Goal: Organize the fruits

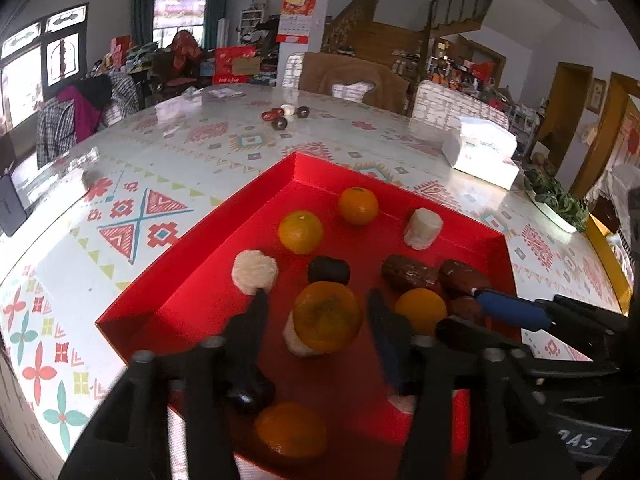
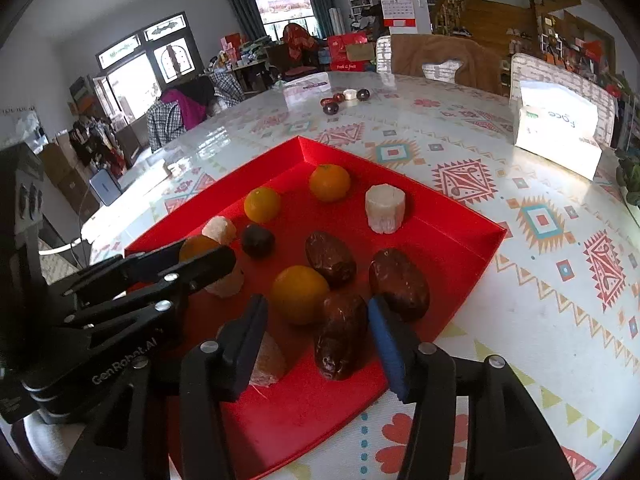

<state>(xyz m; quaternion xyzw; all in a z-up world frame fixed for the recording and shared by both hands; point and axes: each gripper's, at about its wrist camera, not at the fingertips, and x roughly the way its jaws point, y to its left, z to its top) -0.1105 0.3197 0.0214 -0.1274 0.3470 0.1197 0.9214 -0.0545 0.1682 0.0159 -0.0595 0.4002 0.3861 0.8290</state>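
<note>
Over the red tray (image 1: 192,280), both hand-held grippers (image 1: 316,304) (image 2: 318,312) hang half-open, gripping nothing.

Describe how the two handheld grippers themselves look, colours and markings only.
Both are black plastic with silver rivets at the finger pivots. The left gripper and right gripper carry blue pads on their fingers. The left gripper's body reads "GenRobot.AI" in pale lettering. No cables or sleeves show.
</note>
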